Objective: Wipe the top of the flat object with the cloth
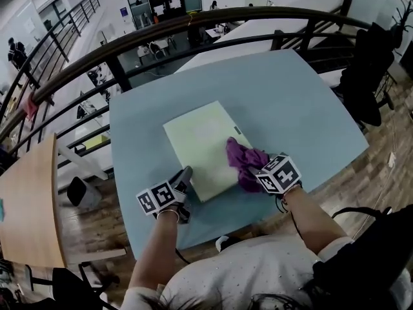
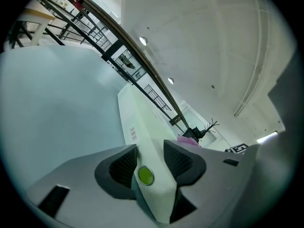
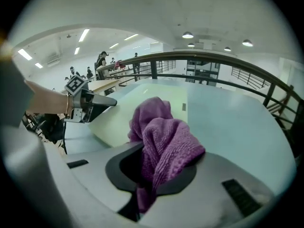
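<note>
A pale, flat board (image 1: pixel 197 144) lies on the blue-grey table (image 1: pixel 290 102). My left gripper (image 1: pixel 187 174) is at the board's near left corner. In the left gripper view the jaws (image 2: pixel 149 158) stand on either side of the board's edge (image 2: pixel 142 122), pads against it. My right gripper (image 1: pixel 253 173) is shut on a purple cloth (image 1: pixel 244 163), which rests on the board's near right part. In the right gripper view the cloth (image 3: pixel 161 137) bulges out between the jaws (image 3: pixel 159 167), with the board (image 3: pixel 118 118) and the left gripper (image 3: pixel 102 101) beyond it.
A black railing (image 1: pixel 193 34) curves round the table's far side. A wooden table (image 1: pixel 29 205) stands at the left, and a dark coat (image 1: pixel 371 76) hangs at the right. The table's near edge runs just behind both grippers.
</note>
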{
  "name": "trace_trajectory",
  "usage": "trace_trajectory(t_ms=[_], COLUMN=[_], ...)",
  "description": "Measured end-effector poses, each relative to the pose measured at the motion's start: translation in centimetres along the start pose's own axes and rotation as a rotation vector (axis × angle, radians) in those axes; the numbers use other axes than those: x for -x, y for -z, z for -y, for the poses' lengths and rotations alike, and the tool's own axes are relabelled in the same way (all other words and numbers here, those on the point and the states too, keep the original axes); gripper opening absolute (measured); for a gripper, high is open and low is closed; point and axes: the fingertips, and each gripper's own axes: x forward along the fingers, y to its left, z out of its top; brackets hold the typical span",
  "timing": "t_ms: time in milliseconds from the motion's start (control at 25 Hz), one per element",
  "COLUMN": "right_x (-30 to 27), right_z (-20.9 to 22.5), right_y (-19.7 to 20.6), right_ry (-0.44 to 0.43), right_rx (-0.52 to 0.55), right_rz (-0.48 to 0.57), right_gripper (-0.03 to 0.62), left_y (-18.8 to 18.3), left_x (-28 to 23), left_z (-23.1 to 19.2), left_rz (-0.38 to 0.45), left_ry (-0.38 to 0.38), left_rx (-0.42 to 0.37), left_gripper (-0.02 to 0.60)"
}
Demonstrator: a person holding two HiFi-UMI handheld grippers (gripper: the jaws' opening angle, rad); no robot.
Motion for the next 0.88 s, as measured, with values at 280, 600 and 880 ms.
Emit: trace_trajectory(t_ms=[280, 600, 880], right_x=[1.0, 1.4, 1.4], right_z=[3.0, 4.6, 4.2], right_y=[1.0, 0.9, 1.3], right_ry=[0.084, 0.124, 0.175], right_rx=[-0.044, -0.086, -0.091], right_rz=[-0.023, -0.013, -0.024], right_gripper=[0.034, 0.034, 0.034], left_y=[0.2, -0.2, -0.1], left_x=[0.2, 0.2, 0.4], left_z=[0.0, 0.1, 0.0], left_rz=[0.002, 0.004, -0.011], left_ry=[-0.004, -0.005, -0.002], left_rx=[0.001, -0.002, 0.009], left_gripper=[0.176, 0.176, 0.176])
